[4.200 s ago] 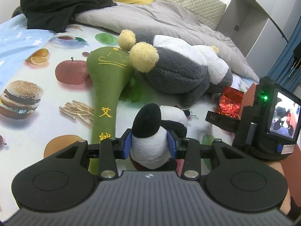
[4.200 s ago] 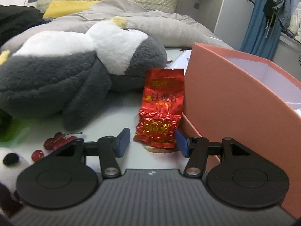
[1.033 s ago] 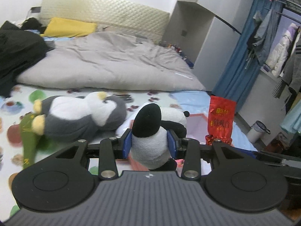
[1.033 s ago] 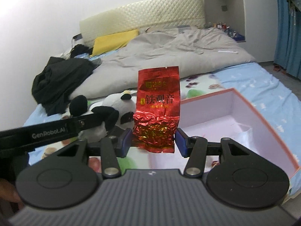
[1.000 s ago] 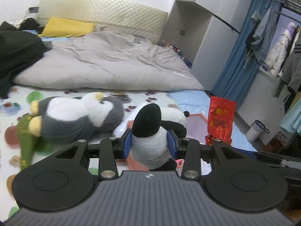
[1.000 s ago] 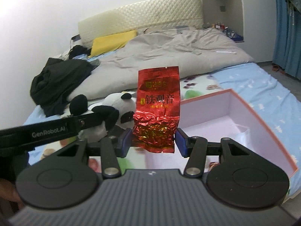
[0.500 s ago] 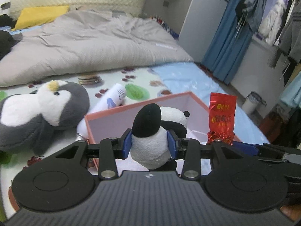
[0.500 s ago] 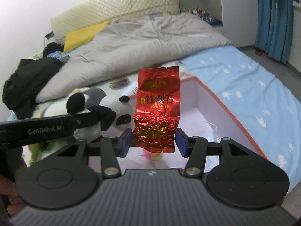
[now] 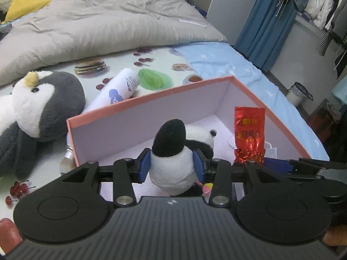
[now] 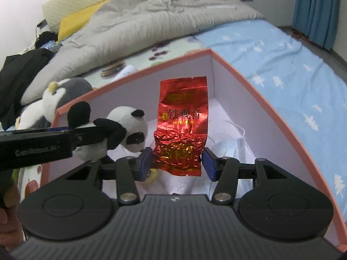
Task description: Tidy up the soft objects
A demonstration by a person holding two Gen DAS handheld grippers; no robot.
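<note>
My left gripper (image 9: 171,165) is shut on a small panda plush (image 9: 173,156) and holds it over the open pink box (image 9: 138,101). My right gripper (image 10: 176,161) is shut on a red foil tea packet (image 10: 182,127) and holds it upright over the same box (image 10: 271,99). The panda (image 10: 128,127) and left gripper also show in the right wrist view, left of the packet. The packet (image 9: 249,134) shows in the left wrist view, right of the panda. White face masks (image 10: 232,145) lie on the box floor.
A large grey-and-white penguin plush (image 9: 36,108) lies on the bed left of the box. A white tube (image 9: 117,91) lies behind the box's far wall. A grey duvet (image 9: 97,23) covers the back of the bed. Blue curtains (image 9: 266,21) hang at the right.
Both grippers have moved forward and down over the box with their objects still held. The box now fills more of both views.
</note>
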